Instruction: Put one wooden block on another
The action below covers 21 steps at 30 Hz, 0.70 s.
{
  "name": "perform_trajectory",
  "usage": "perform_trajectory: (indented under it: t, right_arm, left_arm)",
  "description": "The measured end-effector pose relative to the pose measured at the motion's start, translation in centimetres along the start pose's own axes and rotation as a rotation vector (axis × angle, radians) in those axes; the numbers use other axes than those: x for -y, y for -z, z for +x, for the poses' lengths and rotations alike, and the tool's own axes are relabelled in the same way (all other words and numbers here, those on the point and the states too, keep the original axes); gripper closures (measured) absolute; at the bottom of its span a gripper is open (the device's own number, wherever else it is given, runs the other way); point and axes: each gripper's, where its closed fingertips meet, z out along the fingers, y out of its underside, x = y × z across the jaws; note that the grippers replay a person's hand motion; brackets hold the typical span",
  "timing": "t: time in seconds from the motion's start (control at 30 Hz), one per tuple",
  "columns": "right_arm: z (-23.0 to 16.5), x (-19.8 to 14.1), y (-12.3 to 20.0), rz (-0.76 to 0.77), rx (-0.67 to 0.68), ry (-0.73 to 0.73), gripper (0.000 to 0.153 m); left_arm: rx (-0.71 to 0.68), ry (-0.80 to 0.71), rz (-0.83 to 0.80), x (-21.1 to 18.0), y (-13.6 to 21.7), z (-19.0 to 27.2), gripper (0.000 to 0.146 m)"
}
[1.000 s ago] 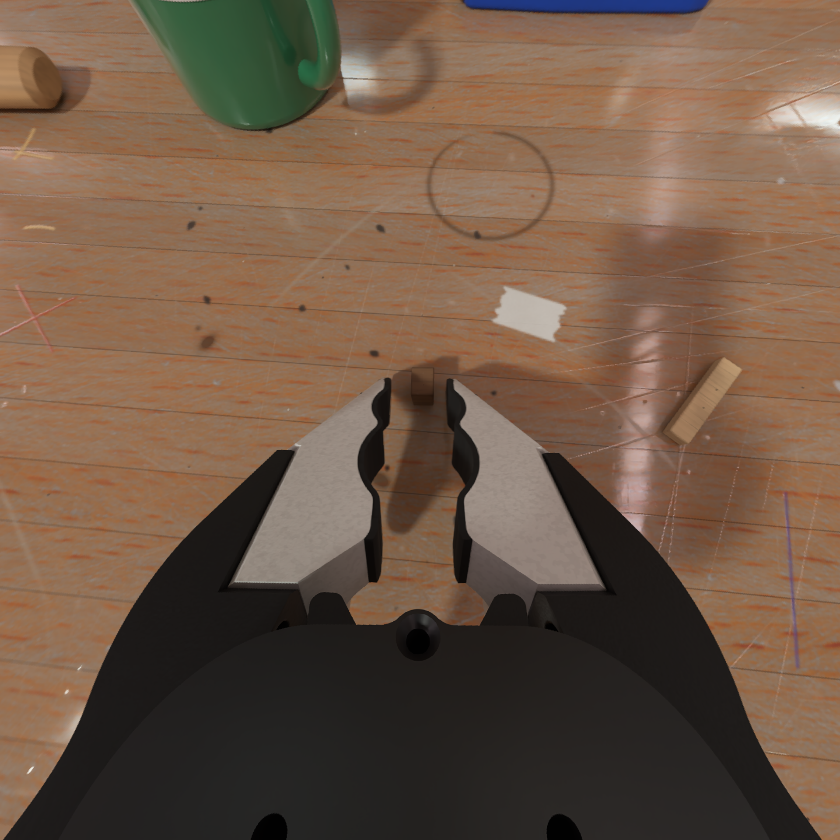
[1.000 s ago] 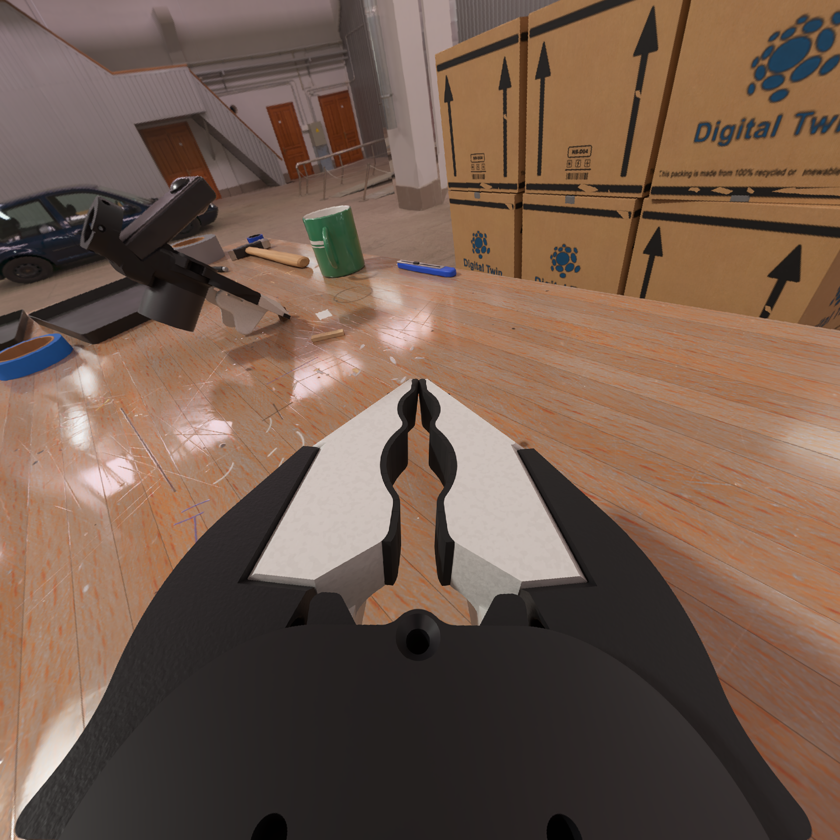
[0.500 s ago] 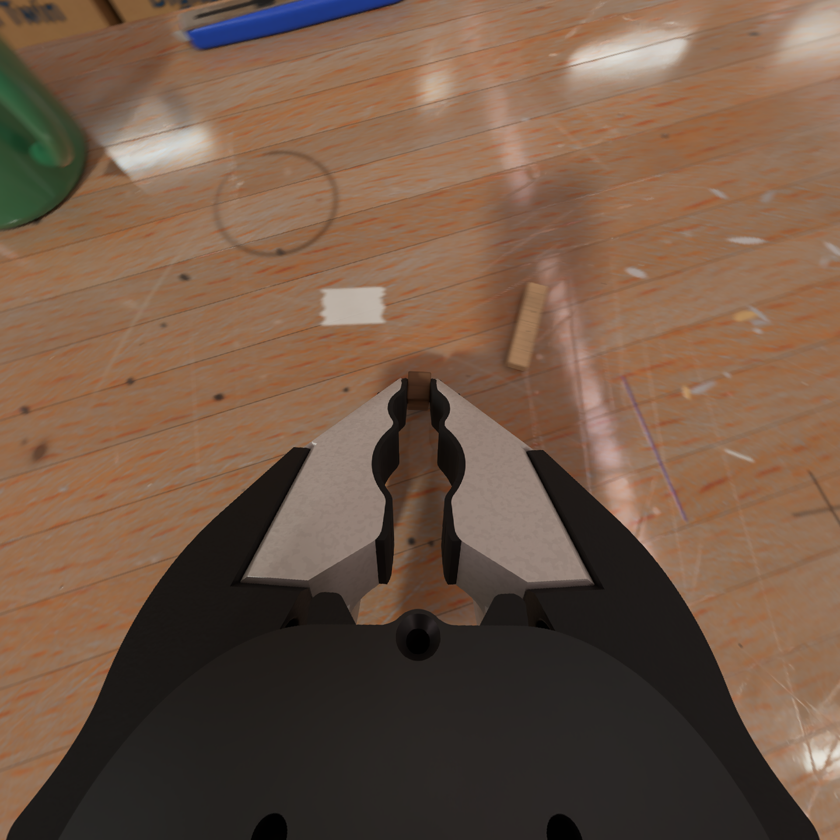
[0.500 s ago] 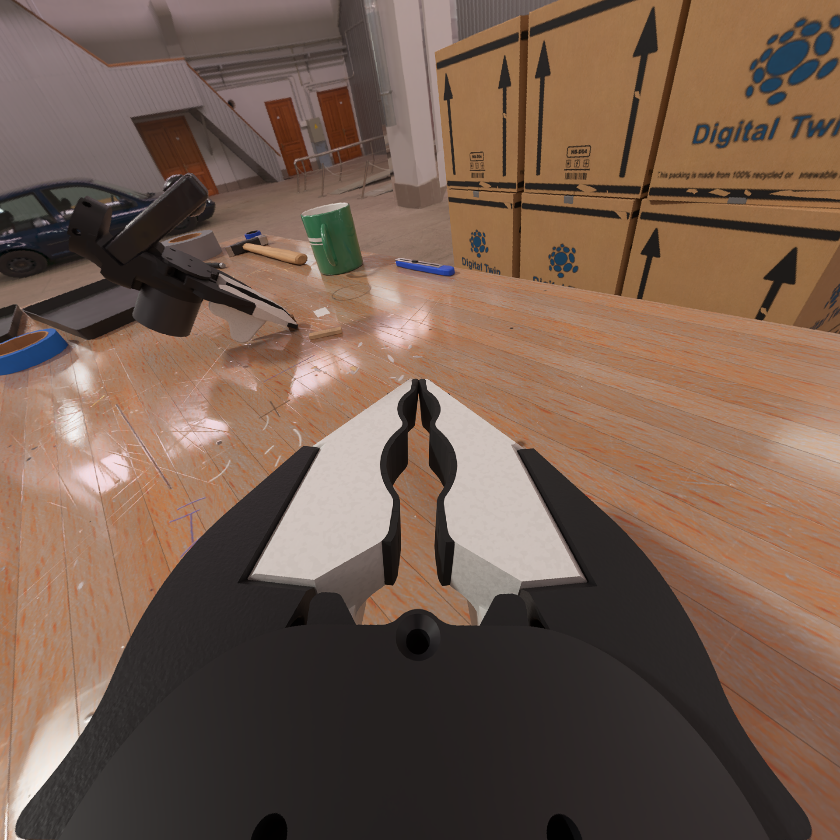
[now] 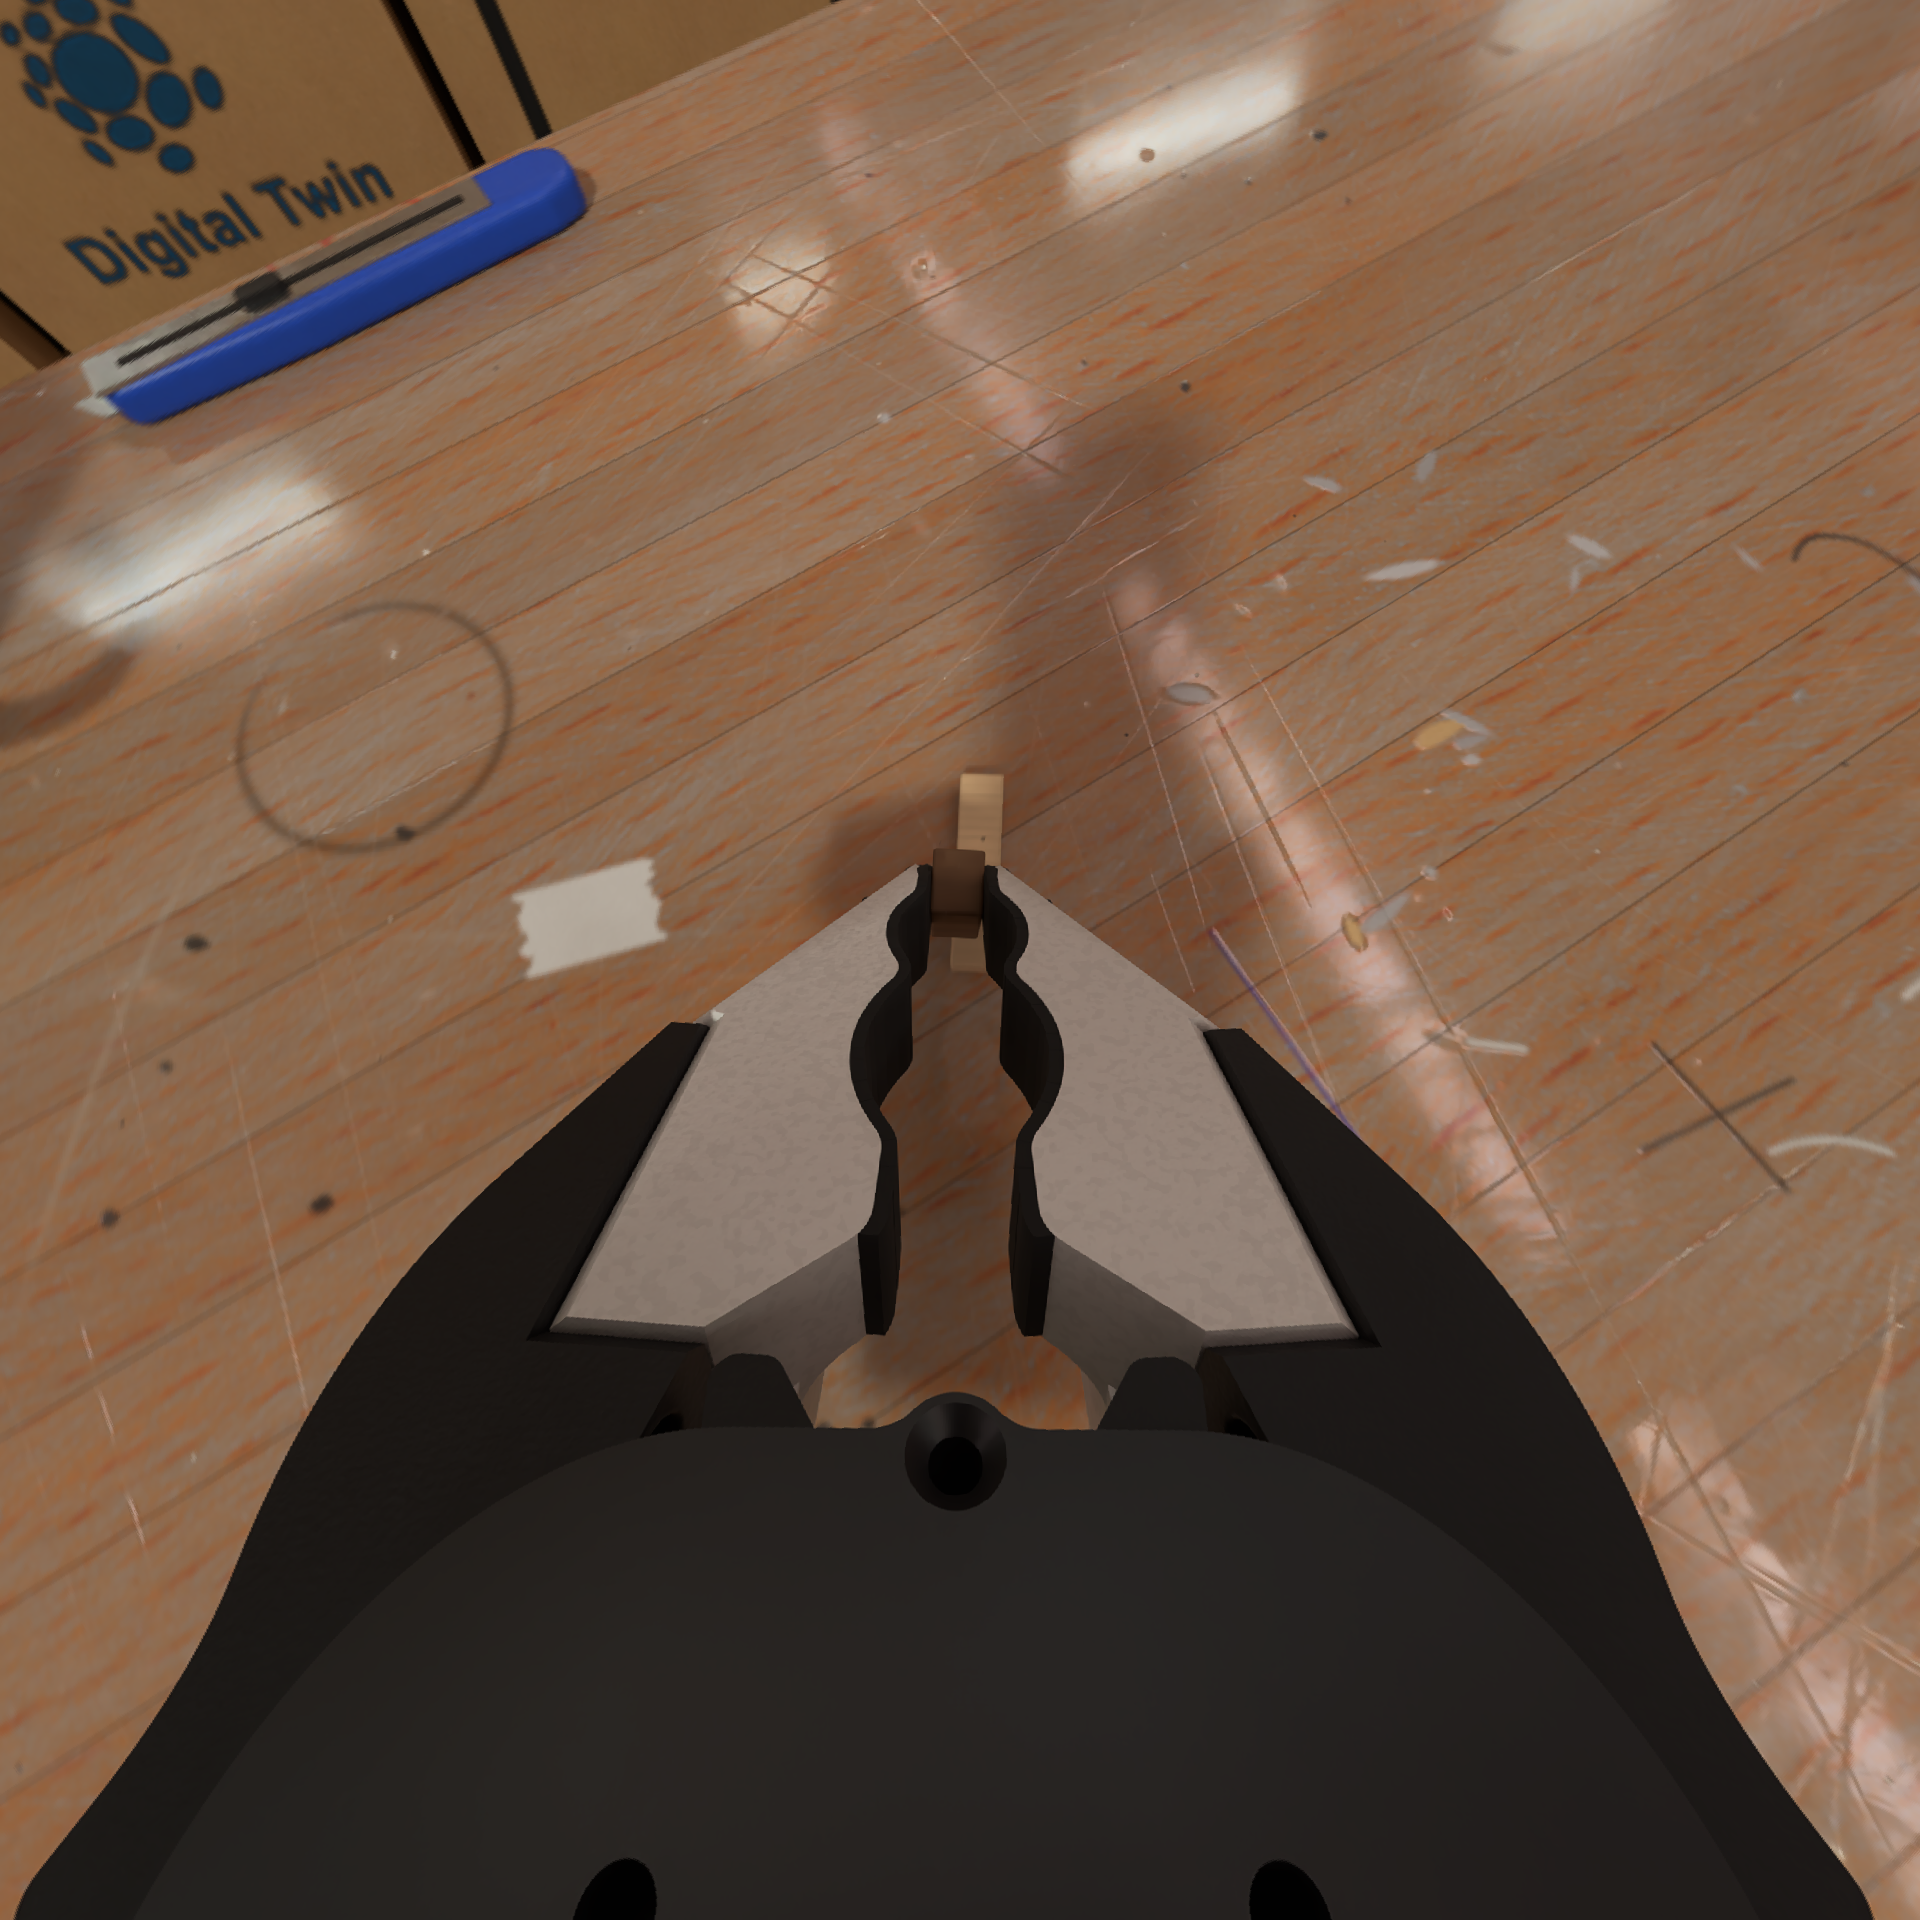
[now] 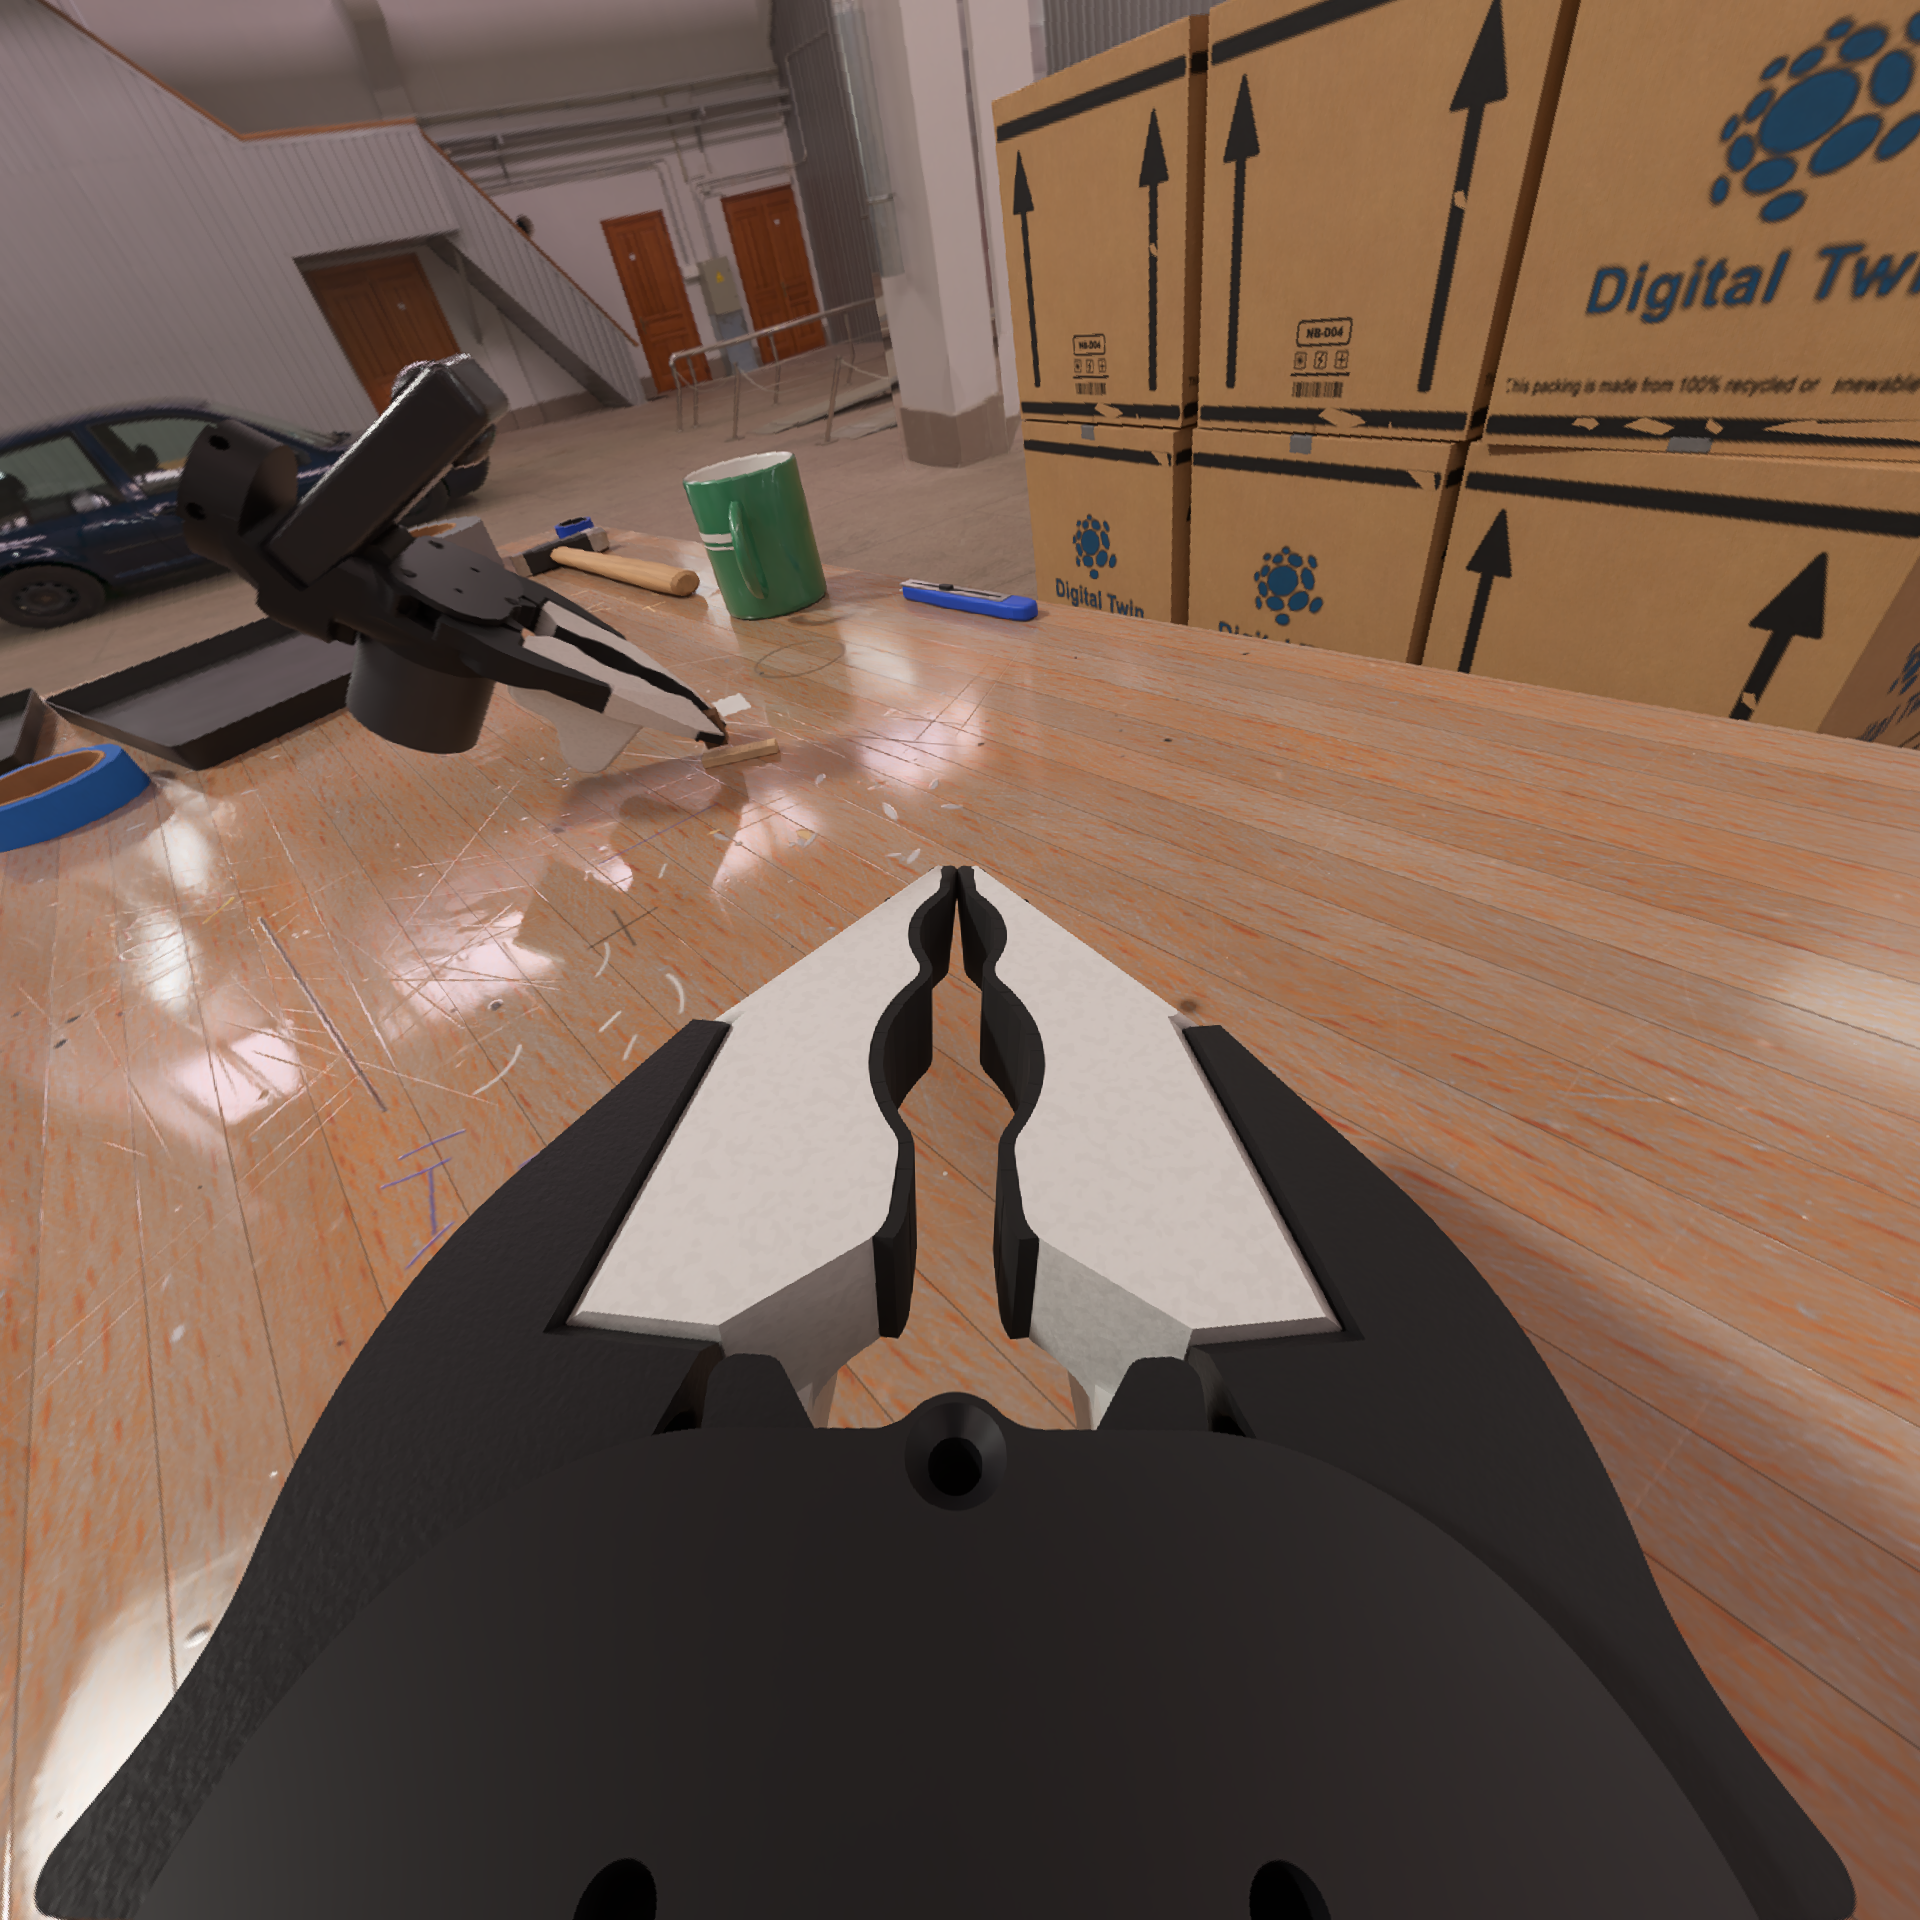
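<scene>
My left gripper [image 5: 957,896] is shut on a small dark wooden block [image 5: 956,891] and holds it just above a pale flat wooden block [image 5: 980,812] that lies on the wooden table. The pale block runs lengthwise under the fingertips; part of it is hidden by them. In the right wrist view the left gripper [image 6: 713,734] shows far off at the left, tilted down, its tips at the near end of the pale block [image 6: 743,753]. My right gripper [image 6: 956,883] is shut and empty, low over bare table.
A green mug [image 6: 756,538], a hammer [image 6: 613,566] and a blue utility knife [image 5: 343,283] lie beyond the blocks. A white tape scrap [image 5: 592,916] lies left of the fingertips. Black trays [image 6: 197,707] and a blue tape roll [image 6: 62,795] are at the left. Cardboard boxes [image 6: 1455,312] stand behind the table.
My left gripper closed on the small dark block, lifted it and carried it right, over the pale flat block. The right gripper has not moved.
</scene>
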Motion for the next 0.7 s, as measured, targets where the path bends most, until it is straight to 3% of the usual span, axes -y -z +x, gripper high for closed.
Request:
perform_trajectory:
  t: [0.13, 0.3, 0.53, 0.7]
  right_arm:
    - [0.0, 0.0, 0.0, -0.004, 0.000, 0.007, 0.153]
    - [0.1, 0.0, 0.1, -0.002, -0.003, 0.005, 0.153]
    - [-0.3, -0.1, -0.1, -0.007, 0.010, 0.007, 0.153]
    - [-0.2, -0.1, -0.1, -0.011, -0.001, 0.022, 0.153]
  left_arm:
    - [0.001, -0.072, -0.047, 0.4, -1.1, 0.4, 0.137]
    - [0.003, -0.083, -0.031, 0.6, -0.3, 0.6, 0.116]
    - [0.004, -0.030, -0.017, -0.7, 0.9, 0.1, 0.120]
    - [0.008, -0.145, -0.067, -0.7, 0.2, 1.1, 0.109]
